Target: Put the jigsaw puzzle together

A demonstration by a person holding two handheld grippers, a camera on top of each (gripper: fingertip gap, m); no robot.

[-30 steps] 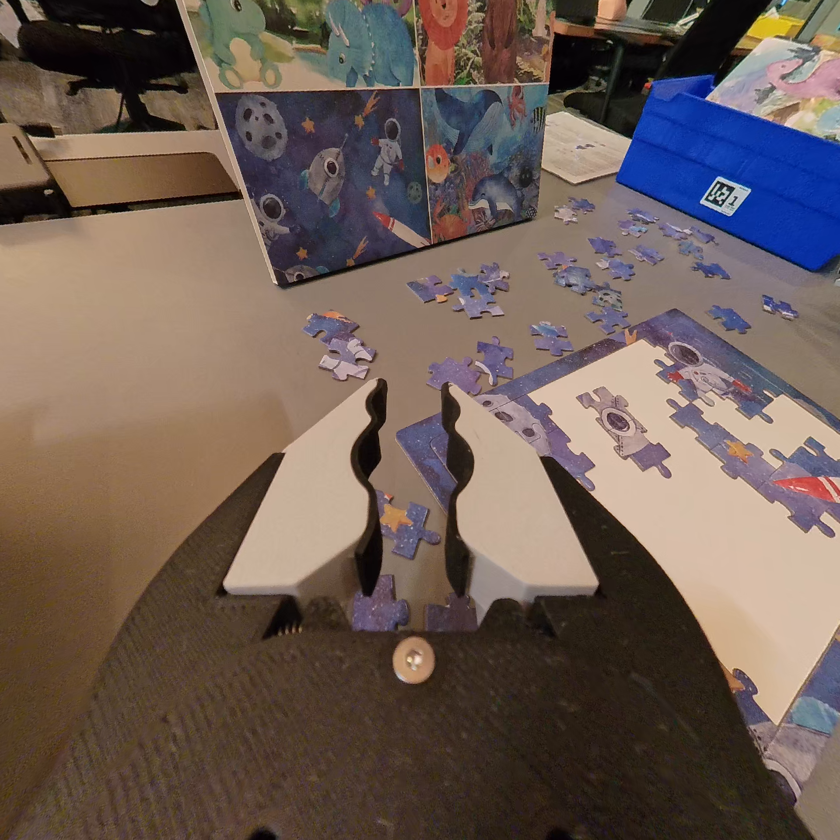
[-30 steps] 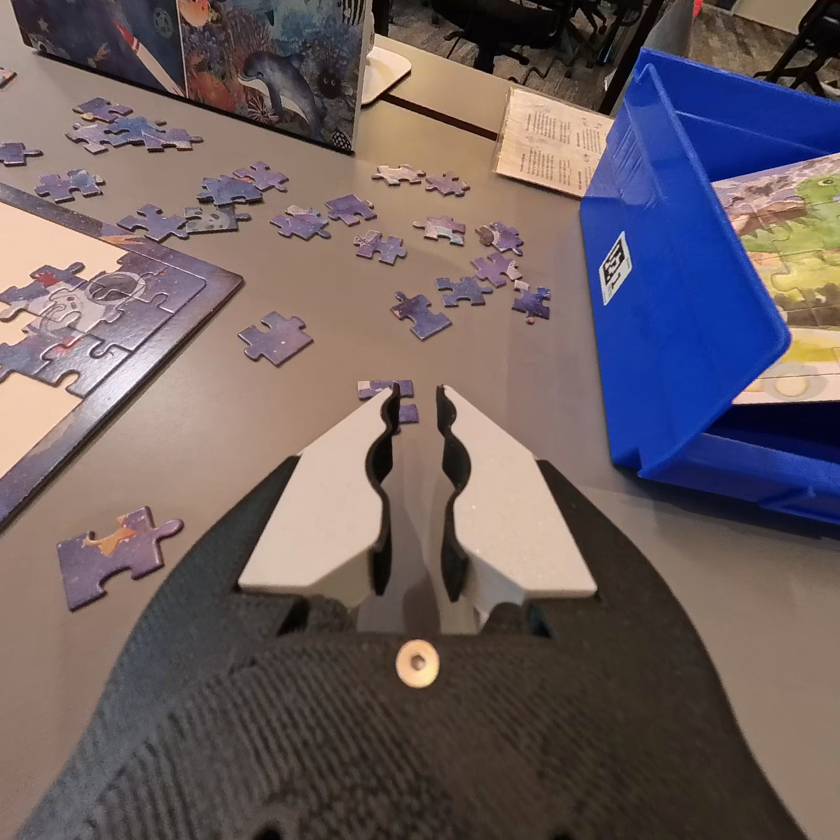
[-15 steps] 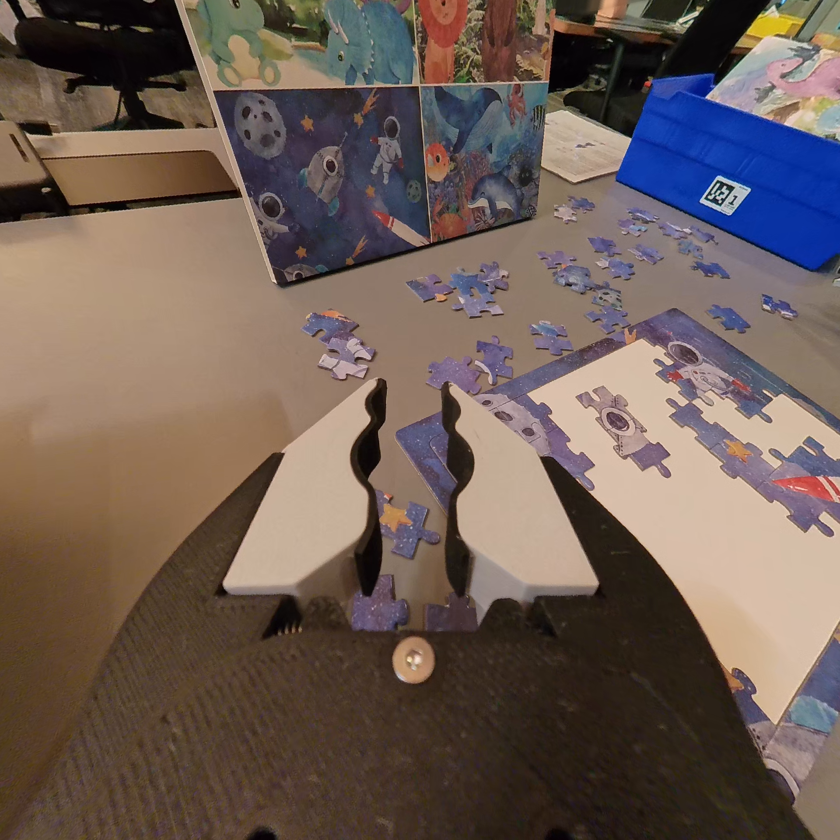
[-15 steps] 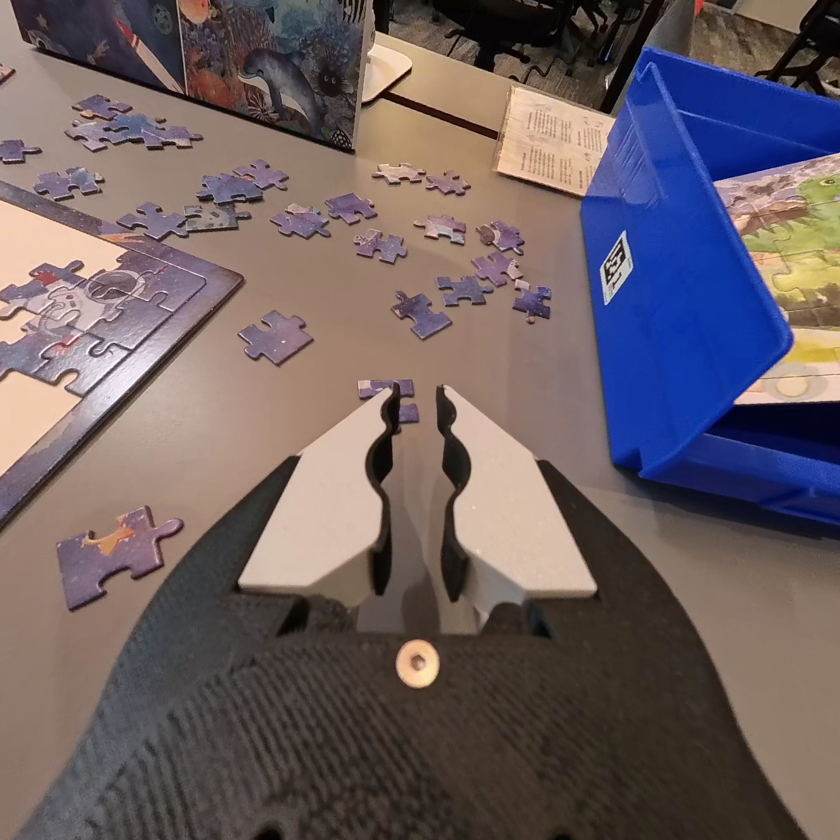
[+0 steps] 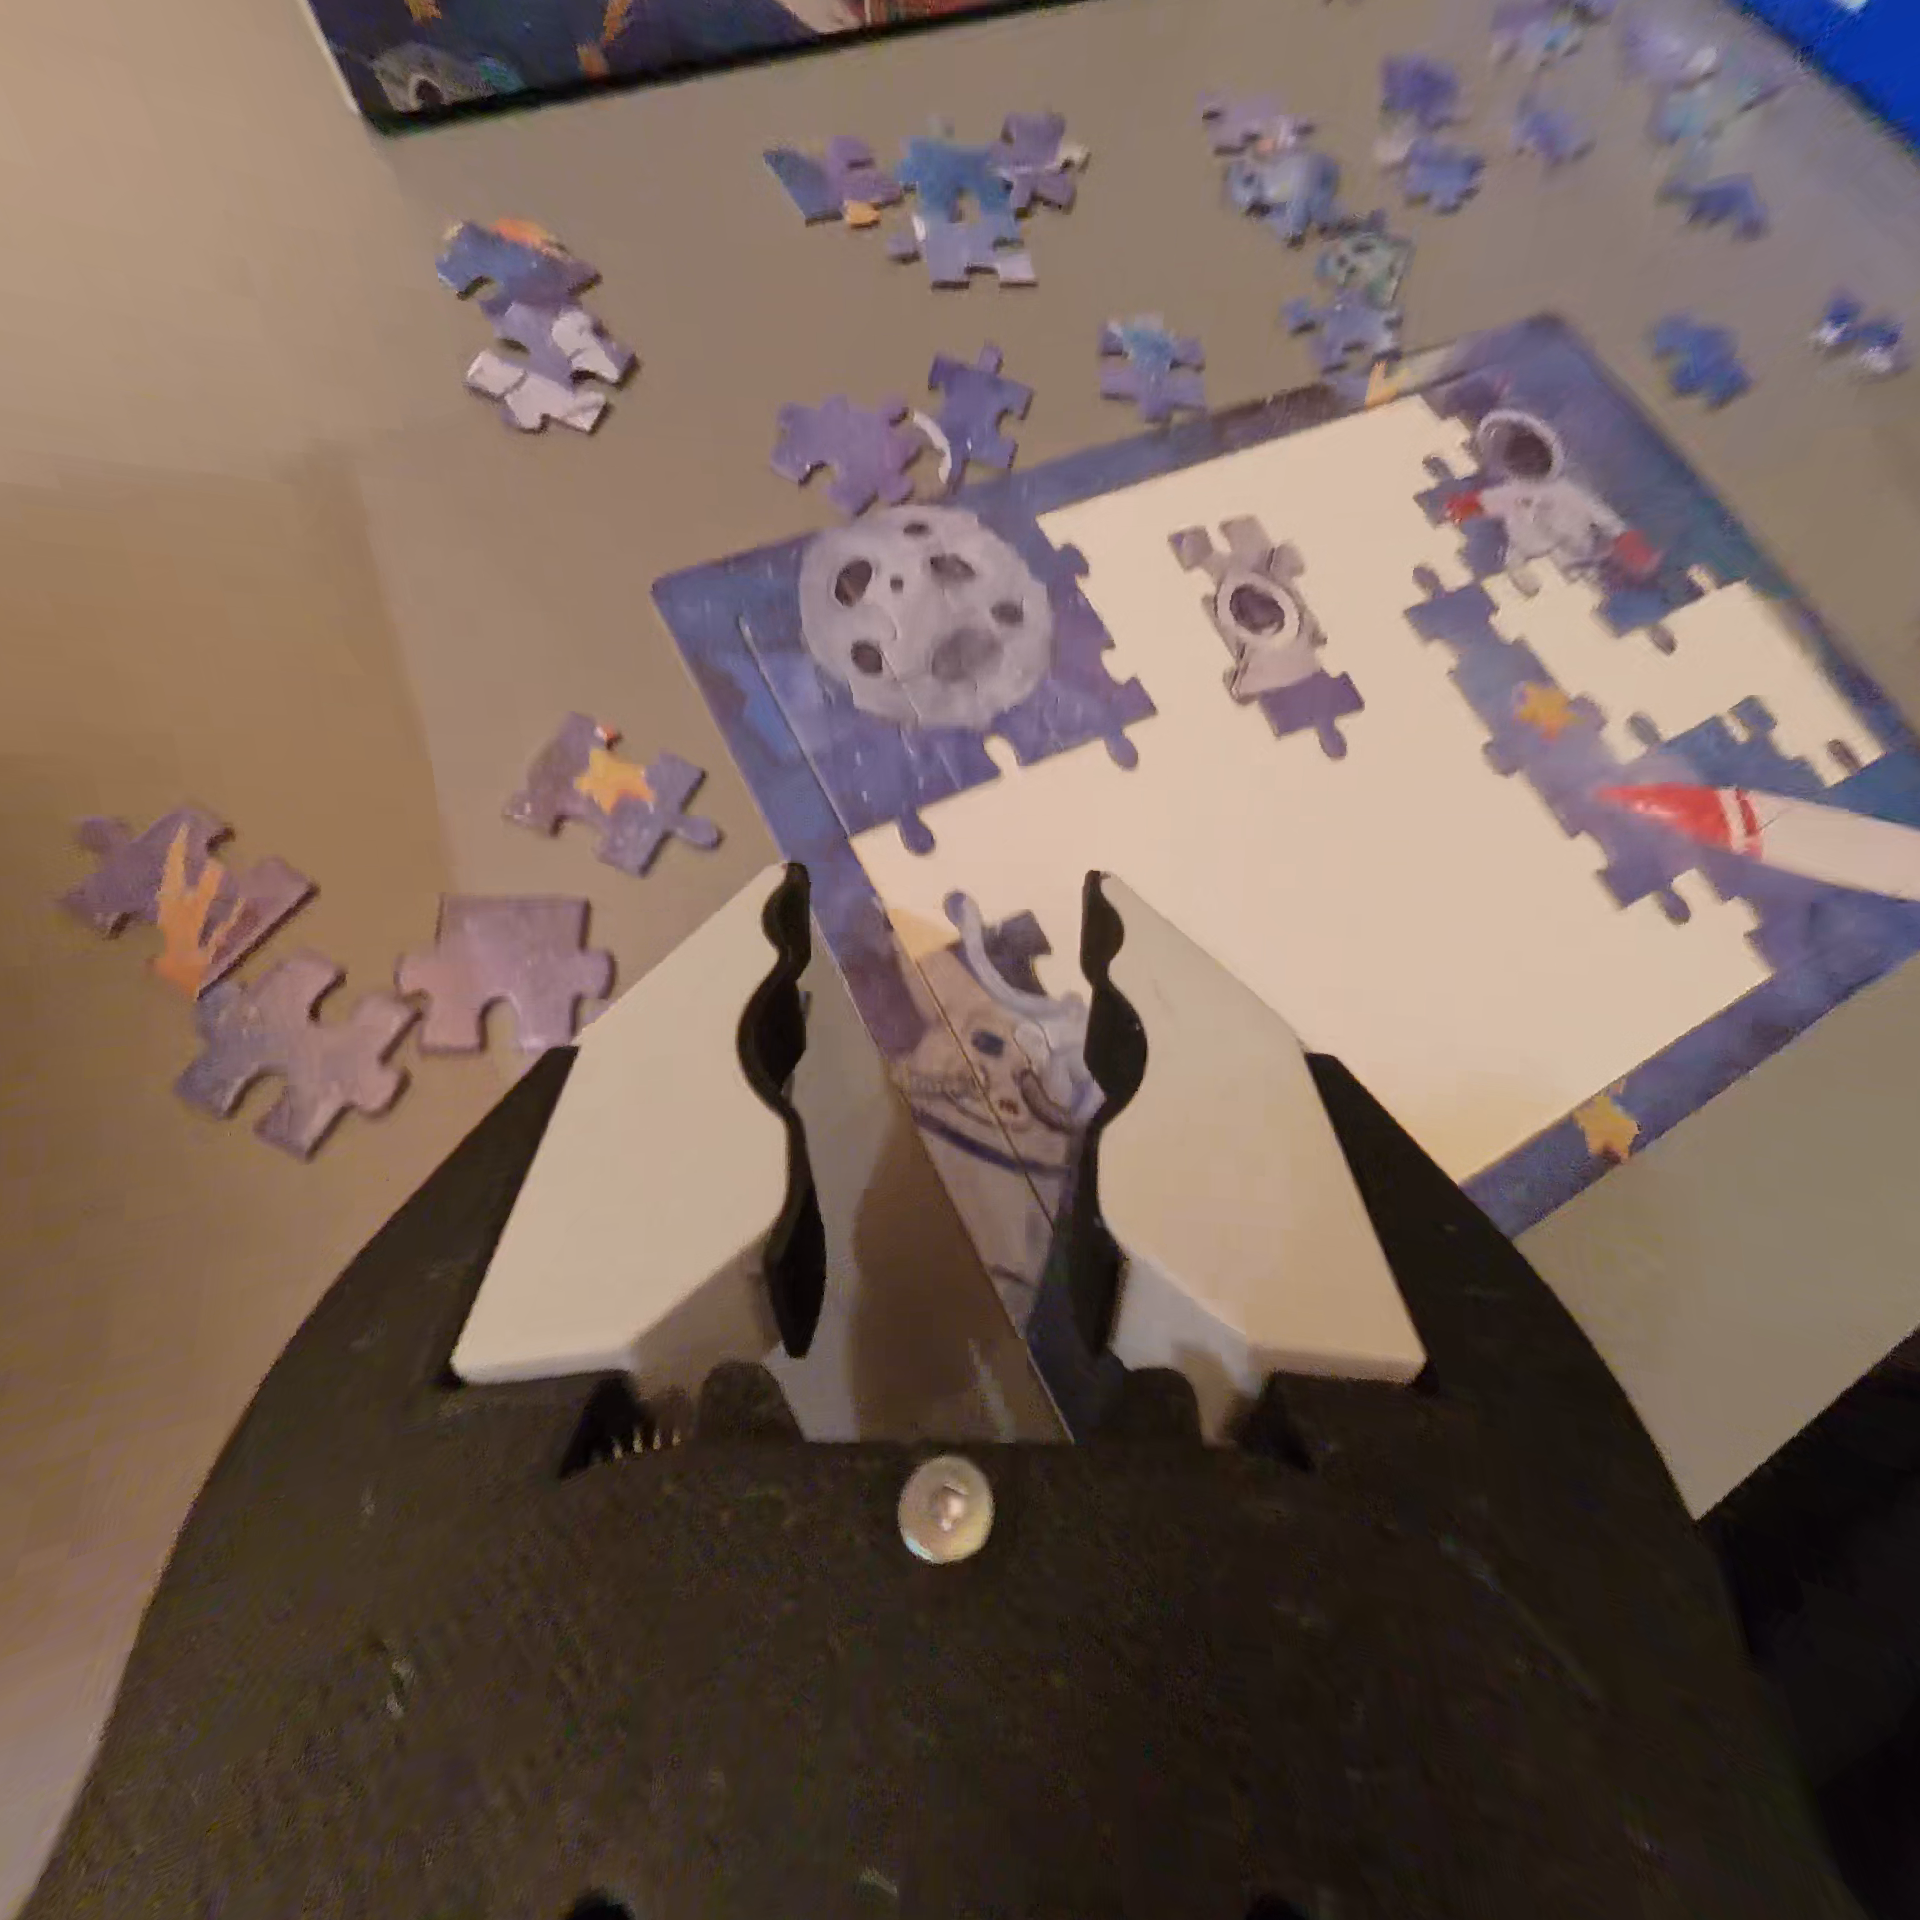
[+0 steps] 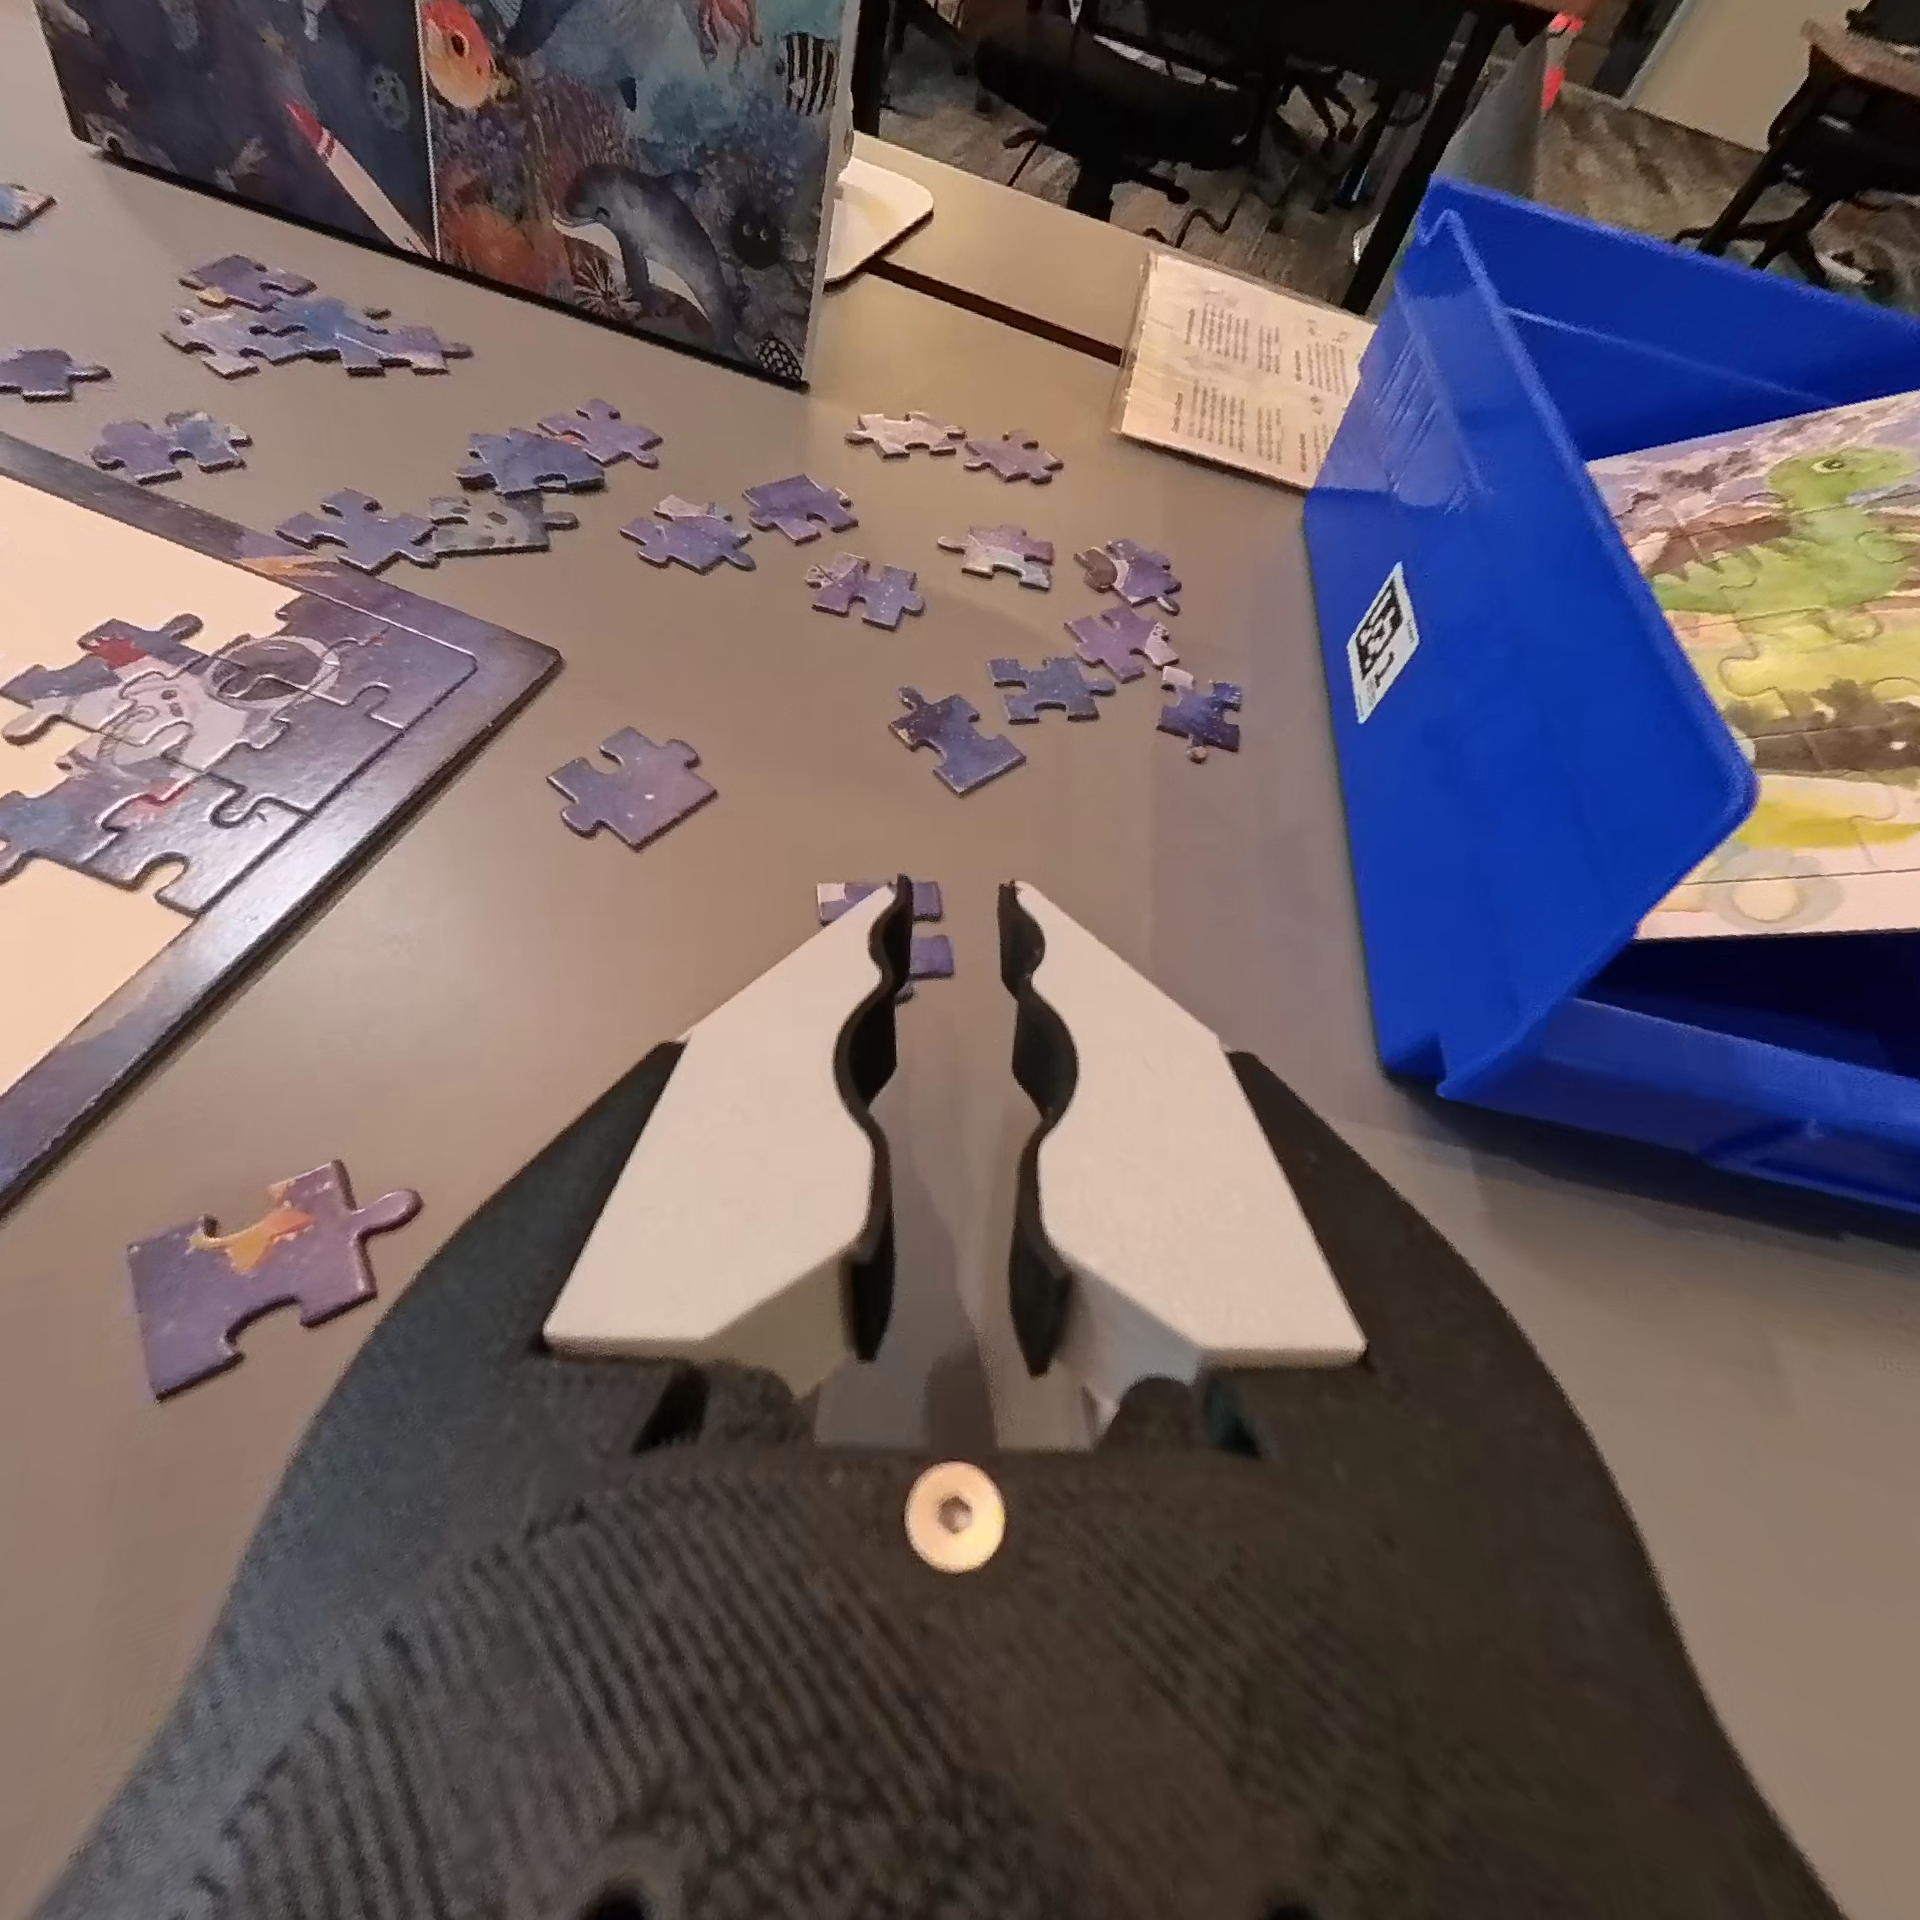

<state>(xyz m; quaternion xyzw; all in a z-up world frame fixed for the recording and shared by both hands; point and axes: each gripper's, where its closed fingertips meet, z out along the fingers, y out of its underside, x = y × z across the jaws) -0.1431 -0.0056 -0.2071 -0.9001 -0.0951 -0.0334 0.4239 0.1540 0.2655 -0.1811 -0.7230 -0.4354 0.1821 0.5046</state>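
Note:
My left gripper (image 5: 940, 878) is open wide and empty. It hovers over the near left corner of a puzzle board (image 5: 1351, 831), partly filled with dark blue space pieces and a grey moon (image 5: 925, 613). A fitted grey and blue piece (image 5: 997, 1039) shows between its fingers, below them. My right gripper (image 6: 954, 886) stands low over the grey table with a narrow gap and nothing between its pads. A small blue loose piece (image 6: 925, 935) lies on the table under its left fingertip. The same board (image 6: 436, 665) lies to its left.
Several loose blue pieces (image 6: 632, 787) lie scattered on the table (image 6: 1195, 935); more lie left of the board (image 5: 499, 971). A blue bin (image 6: 1507, 779) holding a puzzle picture stands at the right. A picture box (image 6: 623, 156) and a printed sheet (image 6: 1236, 384) lie behind. Spacing between my two grippers at the tips: around 40 centimeters.
My left gripper has risen, tilted down and moved right over the board's corner, and its jaws have opened wider. The right gripper has not moved.

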